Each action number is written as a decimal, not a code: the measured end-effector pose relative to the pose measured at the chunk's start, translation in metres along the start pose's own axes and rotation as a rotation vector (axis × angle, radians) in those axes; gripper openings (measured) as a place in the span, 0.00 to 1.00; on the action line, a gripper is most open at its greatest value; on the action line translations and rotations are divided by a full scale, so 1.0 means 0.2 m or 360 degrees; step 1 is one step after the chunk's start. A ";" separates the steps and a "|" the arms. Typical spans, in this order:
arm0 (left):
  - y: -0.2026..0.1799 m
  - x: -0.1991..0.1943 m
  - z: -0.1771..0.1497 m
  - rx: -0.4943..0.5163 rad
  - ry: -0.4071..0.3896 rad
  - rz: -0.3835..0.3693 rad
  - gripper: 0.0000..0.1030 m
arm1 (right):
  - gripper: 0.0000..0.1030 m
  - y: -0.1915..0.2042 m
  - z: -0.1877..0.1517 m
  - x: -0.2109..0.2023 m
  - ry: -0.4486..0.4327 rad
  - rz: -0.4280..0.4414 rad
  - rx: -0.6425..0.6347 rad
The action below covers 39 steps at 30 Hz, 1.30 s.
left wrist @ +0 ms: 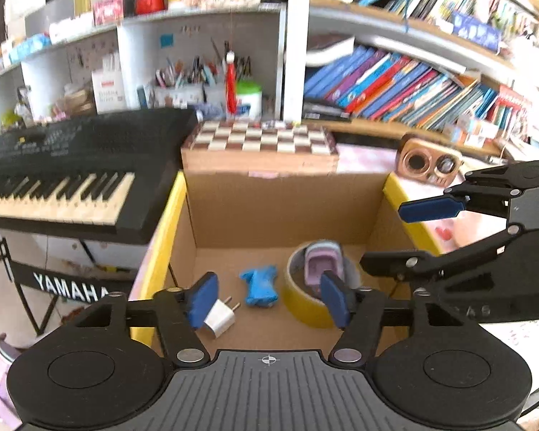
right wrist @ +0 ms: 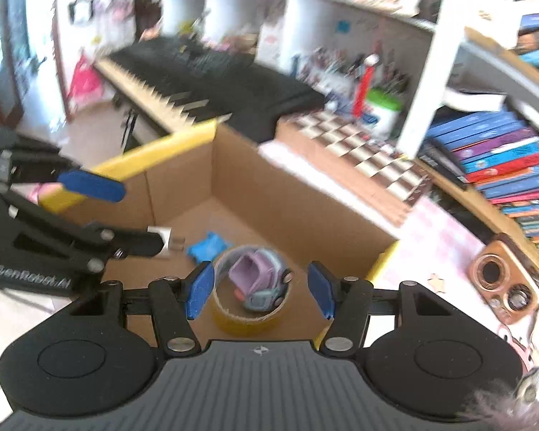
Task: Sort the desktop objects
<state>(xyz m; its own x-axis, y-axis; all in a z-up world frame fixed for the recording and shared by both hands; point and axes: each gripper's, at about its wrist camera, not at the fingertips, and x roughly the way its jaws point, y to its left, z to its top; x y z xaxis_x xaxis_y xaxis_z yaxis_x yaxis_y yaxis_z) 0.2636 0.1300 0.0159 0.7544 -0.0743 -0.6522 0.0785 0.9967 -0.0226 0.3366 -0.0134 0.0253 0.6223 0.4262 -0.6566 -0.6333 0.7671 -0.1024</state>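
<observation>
Both our claws hang above the open brown cardboard box with yellow-edged flaps [left wrist: 284, 212], and each stands with its blue pads apart, gripping nothing. Our left claw [left wrist: 269, 298] points down at the box floor, where a white plug adapter with two metal pins [left wrist: 221, 318] lies just beside its left pad. Near it lies a small crumpled blue item [left wrist: 260, 285]. Our right claw [right wrist: 260, 289] frames a yellow roll of tape [right wrist: 248, 319], which lies flat on the box floor with a small lilac and grey toy car [right wrist: 257, 280] sitting inside its ring. Behind the box stand a black Yamaha keyboard [left wrist: 72, 165] and a brown-and-white chessboard [left wrist: 260, 138].
</observation>
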 end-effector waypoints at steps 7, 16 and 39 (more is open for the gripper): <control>-0.02 -0.21 -0.02 -0.0033 -0.0206 0.0066 0.75 | 0.61 0.03 -0.04 -0.22 -0.0198 -0.0182 0.0115; 0.03 -0.45 -0.12 -0.0123 -0.0375 0.0133 0.78 | 0.64 0.11 -0.20 -0.45 -0.0370 -0.0464 0.0307; -0.01 -0.82 -0.56 -0.0198 -0.0365 0.0122 0.78 | 0.64 0.49 -0.71 -0.92 -0.0447 -0.0711 0.0633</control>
<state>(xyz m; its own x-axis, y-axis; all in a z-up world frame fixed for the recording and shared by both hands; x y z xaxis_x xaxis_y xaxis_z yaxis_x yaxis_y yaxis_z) 0.0665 0.1436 0.0391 0.8840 0.0097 -0.4675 -0.0544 0.9951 -0.0823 0.0935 -0.0851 0.0297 0.9163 0.0937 -0.3895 -0.1020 0.9948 -0.0005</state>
